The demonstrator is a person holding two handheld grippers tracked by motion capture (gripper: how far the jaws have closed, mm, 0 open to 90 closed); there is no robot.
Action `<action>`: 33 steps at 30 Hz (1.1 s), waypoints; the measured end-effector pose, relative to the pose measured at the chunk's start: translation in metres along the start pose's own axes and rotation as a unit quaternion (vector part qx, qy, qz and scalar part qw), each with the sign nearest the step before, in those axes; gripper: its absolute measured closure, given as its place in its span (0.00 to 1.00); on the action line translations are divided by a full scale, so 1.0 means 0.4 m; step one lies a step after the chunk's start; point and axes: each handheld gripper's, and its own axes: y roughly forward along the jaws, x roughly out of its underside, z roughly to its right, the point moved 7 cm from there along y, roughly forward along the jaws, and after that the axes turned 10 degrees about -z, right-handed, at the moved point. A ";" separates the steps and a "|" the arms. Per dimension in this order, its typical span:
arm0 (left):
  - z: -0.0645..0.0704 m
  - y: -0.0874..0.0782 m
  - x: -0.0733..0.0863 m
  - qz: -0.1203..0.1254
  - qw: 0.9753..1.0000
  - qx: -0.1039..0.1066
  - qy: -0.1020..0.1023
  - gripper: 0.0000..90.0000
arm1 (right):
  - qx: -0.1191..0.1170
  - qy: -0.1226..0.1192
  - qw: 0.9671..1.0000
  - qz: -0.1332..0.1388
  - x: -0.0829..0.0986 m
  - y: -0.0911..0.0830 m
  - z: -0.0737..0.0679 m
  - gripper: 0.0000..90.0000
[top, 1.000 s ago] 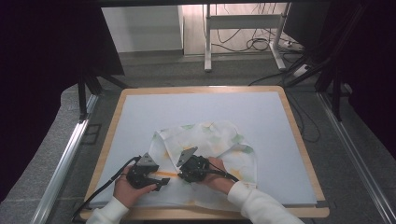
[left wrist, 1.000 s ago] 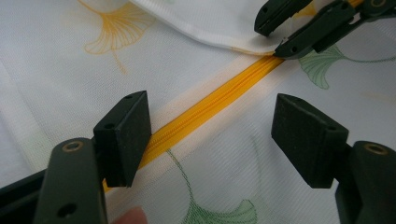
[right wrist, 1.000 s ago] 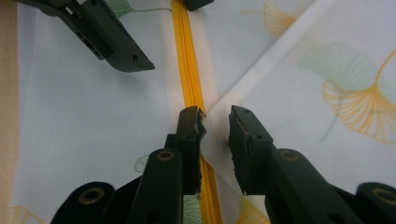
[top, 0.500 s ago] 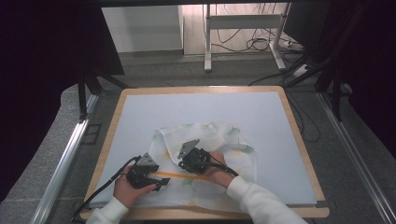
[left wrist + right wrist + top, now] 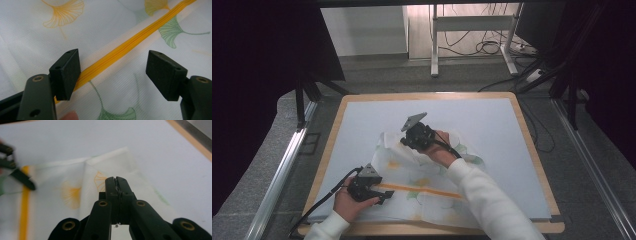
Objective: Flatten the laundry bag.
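Note:
A white mesh bag (image 5: 432,172) printed with yellow and green ginkgo leaves lies on the pale blue mat (image 5: 492,125). A yellow zipper (image 5: 422,189) runs across it. My left gripper (image 5: 383,195) rests low at the zipper's left end. In the left gripper view it (image 5: 116,72) stands open, with its jaws on either side of the zipper (image 5: 125,47). My right gripper (image 5: 405,142) hovers over the bag's far left corner. The right gripper view shows it (image 5: 116,180) shut, with a thin bit of fabric pinched between the pads above the bag (image 5: 72,192).
The mat lies in a wooden-edged tray (image 5: 532,150) on a grey table. Bare mat surrounds the bag at the far side and right. A metal stand (image 5: 472,30) and cables (image 5: 492,47) are on the floor beyond the table.
My right gripper has moved from the zipper toward the bag's far side, drawing the fabric with it. The bag now spreads closer to the near edge. The left gripper has stayed put.

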 end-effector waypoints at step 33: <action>0.005 -0.004 -0.020 0.011 1.000 0.003 0.002 0.31 | 0.012 0.078 0.997 0.023 -0.006 -0.097 0.163 0.48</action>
